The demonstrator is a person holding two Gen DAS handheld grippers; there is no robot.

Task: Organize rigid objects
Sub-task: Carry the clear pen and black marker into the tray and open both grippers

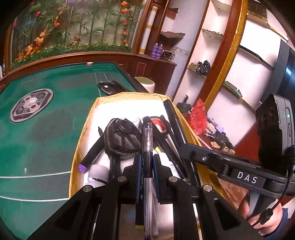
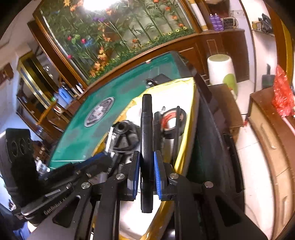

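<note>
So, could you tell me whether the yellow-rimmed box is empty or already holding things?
Holding things: the box contains a black mask-like part, a tape roll, markers and pens.

Both views are bright indoor shots with heavy fisheye bending — straight cabinet edges curve and the corners fall to black. In the right wrist view a lamp's glare (image 2: 92, 3) burns out on the glass panel (image 2: 119, 31) at the far top, and the right side smears with motion blur. The white box lining (image 1: 129, 105) is overexposed; the green table (image 1: 36, 133) shows soft, patchy reflections.
</note>
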